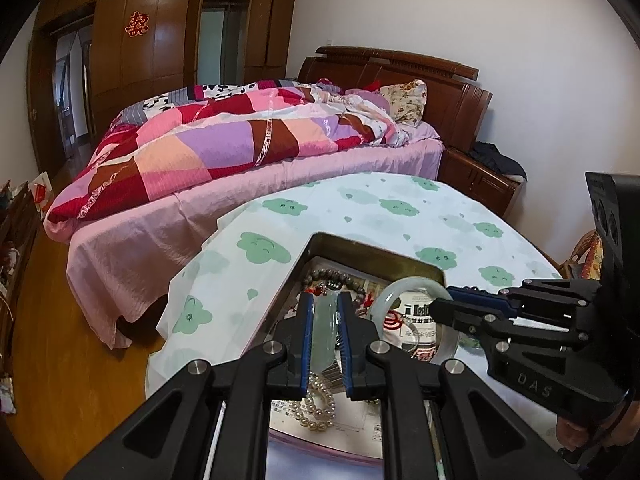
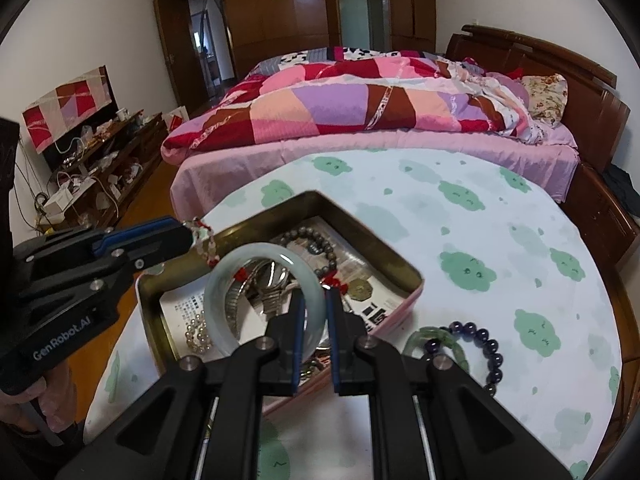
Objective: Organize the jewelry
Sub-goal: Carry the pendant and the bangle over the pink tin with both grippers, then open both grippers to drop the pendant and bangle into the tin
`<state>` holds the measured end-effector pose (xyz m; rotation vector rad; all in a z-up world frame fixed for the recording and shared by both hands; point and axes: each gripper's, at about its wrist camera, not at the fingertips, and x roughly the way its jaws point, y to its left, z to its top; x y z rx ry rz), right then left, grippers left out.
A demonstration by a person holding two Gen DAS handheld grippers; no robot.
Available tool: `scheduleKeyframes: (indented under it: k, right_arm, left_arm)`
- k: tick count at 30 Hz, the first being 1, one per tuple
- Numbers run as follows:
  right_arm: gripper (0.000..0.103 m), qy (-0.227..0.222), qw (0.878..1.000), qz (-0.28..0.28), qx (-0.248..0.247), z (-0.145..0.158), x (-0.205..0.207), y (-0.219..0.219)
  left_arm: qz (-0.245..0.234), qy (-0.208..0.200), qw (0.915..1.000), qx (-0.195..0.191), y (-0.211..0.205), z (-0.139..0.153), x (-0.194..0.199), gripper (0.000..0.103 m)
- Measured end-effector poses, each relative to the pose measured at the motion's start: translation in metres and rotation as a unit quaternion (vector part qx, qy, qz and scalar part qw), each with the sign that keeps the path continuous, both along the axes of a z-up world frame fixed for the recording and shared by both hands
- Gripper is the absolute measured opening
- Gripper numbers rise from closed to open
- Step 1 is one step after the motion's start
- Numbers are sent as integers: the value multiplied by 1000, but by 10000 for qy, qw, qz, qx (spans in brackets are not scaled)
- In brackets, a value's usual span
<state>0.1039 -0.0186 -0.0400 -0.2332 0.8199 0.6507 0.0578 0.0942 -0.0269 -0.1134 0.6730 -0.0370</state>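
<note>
Right gripper [image 2: 314, 320] clamps the pale jade bangle [image 2: 264, 296] edge-on over the tin box [image 2: 360, 220]; slick stone, you could drop it onto the watch [image 2: 272, 296]. Left gripper [image 1: 325, 320] pinches a translucent green piece [image 1: 325, 328], red-tasseled string dangling, may snag.

Clothed table [image 2: 500, 216]: tin [image 2: 404, 270], bracelets [image 2: 476, 340]

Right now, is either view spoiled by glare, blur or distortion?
Left wrist: strong fisheye bending, black corners, but the bangle and pearls read sharp. Right wrist: same bending, glare on the wardrobe, bangle crisp.
</note>
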Motion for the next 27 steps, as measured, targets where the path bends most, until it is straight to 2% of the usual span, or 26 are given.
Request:
scheduleKeyframes:
  k: [13, 23, 24, 25, 26, 27]
  right_arm:
    - [13, 257, 9994, 41, -220, -23, 3, 11]
    - [17, 374, 9993, 41, -70, -29, 5, 8]
    - [19, 374, 9993, 45, -38, -28, 5, 8]
    - [23, 373, 9993, 37, 0, -27, 4, 6]
    - [25, 367, 9993, 11, 51, -26, 4, 4]
    - [31, 361, 9993, -17, 87, -25, 4, 2]
  left_arm:
    - [-3, 333, 9994, 134, -1, -26, 11, 11]
    - [-60, 441, 9988, 182, -7, -31, 13, 13]
    - [-48, 435, 9989, 194, -8, -30, 13, 20]
    - [-19, 407, 9989, 219, -8, -29, 12, 36]
    - [35, 353, 9991, 252, -9, -27, 11, 48]
    - [104, 285, 9991, 287, -8, -25, 9, 68]
